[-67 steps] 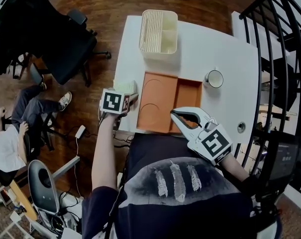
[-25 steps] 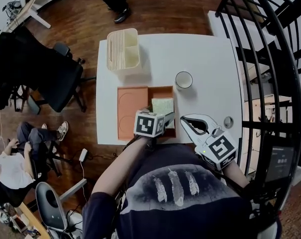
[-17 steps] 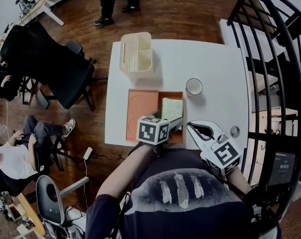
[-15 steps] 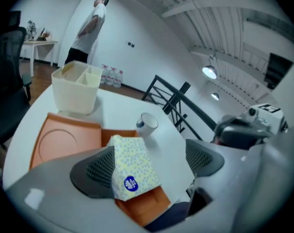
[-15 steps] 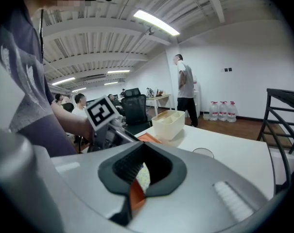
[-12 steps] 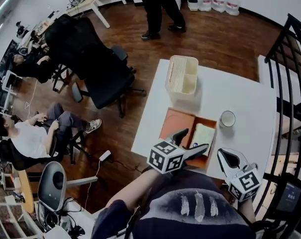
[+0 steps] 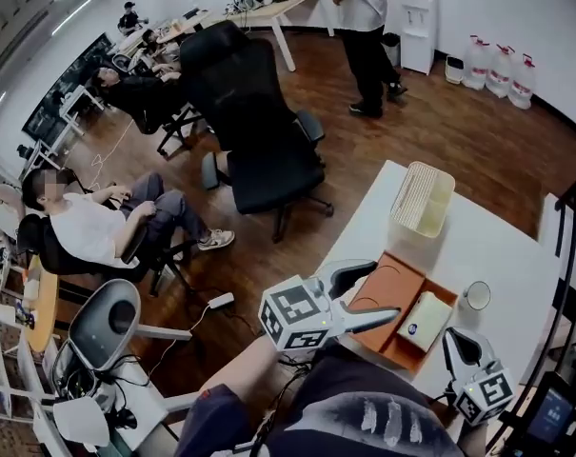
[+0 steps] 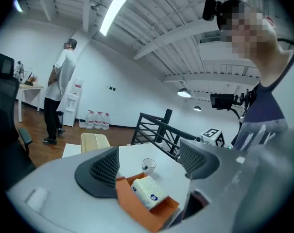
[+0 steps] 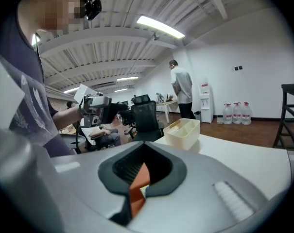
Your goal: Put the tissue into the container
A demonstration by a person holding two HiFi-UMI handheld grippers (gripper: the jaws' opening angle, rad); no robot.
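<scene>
In the head view the tissue pack (image 7: 420, 318) lies in the smaller compartment of the orange tray (image 7: 405, 272) at the table's (image 7: 497, 246) near edge, so the task looks done. The left gripper (image 7: 387, 288) hangs raised above the tray and the right gripper (image 7: 451, 339) sits low by the table's edge. The left gripper view shows its jaws apart and closing on nothing, with the pack lying beyond them. The right gripper view shows its jaws clenched and empty.

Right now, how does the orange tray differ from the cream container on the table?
The orange tray is shallow and plain-walled; the cream container is taller and ribbed on one side. The orange tray holds a tissue pack in one compartment; the cream container shows nothing inside. The tray sits at the near edge of the white table, the container farther back. Both are rectangular with compartments.
</scene>
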